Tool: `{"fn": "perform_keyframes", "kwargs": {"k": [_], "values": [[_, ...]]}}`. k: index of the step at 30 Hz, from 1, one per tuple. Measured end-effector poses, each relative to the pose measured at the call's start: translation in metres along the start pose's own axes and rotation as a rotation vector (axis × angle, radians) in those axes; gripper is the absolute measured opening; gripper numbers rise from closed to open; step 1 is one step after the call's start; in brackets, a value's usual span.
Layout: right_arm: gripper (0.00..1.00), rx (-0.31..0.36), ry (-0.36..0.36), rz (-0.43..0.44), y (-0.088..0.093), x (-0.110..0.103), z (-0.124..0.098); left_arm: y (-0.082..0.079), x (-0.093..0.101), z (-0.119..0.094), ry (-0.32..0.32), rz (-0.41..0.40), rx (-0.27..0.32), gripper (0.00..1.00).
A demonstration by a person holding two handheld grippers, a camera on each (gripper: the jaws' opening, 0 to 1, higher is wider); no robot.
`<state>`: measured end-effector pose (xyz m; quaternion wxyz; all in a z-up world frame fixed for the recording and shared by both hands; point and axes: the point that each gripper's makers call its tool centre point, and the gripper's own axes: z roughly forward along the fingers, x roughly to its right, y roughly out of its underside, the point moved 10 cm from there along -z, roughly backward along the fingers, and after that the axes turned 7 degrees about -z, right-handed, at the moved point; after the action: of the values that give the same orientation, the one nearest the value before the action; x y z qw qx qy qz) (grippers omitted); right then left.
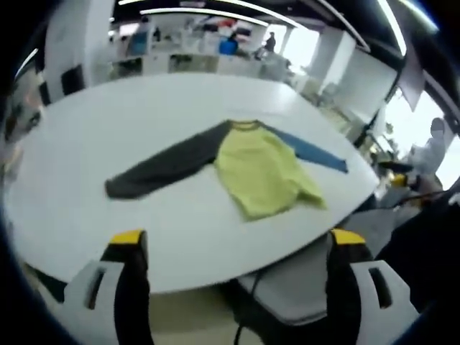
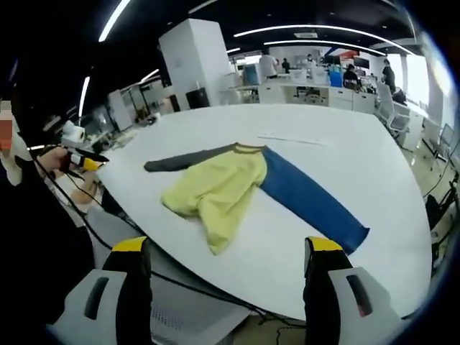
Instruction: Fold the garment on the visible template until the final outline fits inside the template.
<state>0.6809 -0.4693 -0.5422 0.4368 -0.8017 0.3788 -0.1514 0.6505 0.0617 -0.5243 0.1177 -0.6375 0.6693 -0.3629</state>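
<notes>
A large white table (image 1: 86,144) with a rounded edge carries the work. One garment (image 1: 262,172) lies directly on its surface, spread flat: a long-sleeved shirt with a yellow-green body, one dark grey sleeve (image 1: 162,169) and one blue sleeve (image 1: 316,152), both extended outward. The lower body is rumpled. A faint thin line (image 2: 291,139) marks the tabletop beyond the collar.

Bright ceiling strip lights (image 2: 316,29), window glare, soft blur, strong fisheye bending at edges.
</notes>
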Motion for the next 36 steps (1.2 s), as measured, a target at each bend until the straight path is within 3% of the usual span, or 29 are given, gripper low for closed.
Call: {"fn": "perform_keyframes", "kwargs": {"k": [25,36], "values": [[0.85,-0.015,-0.003,0.009,0.001,0.002,0.010,0.000,0.003,0.016,0.018,0.028,-0.040,0.99],[0.78,-0.037,-0.022,0.013,0.012,0.004,0.032,0.021,0.010,0.049,0.082,0.041,-0.072,0.90]]}}
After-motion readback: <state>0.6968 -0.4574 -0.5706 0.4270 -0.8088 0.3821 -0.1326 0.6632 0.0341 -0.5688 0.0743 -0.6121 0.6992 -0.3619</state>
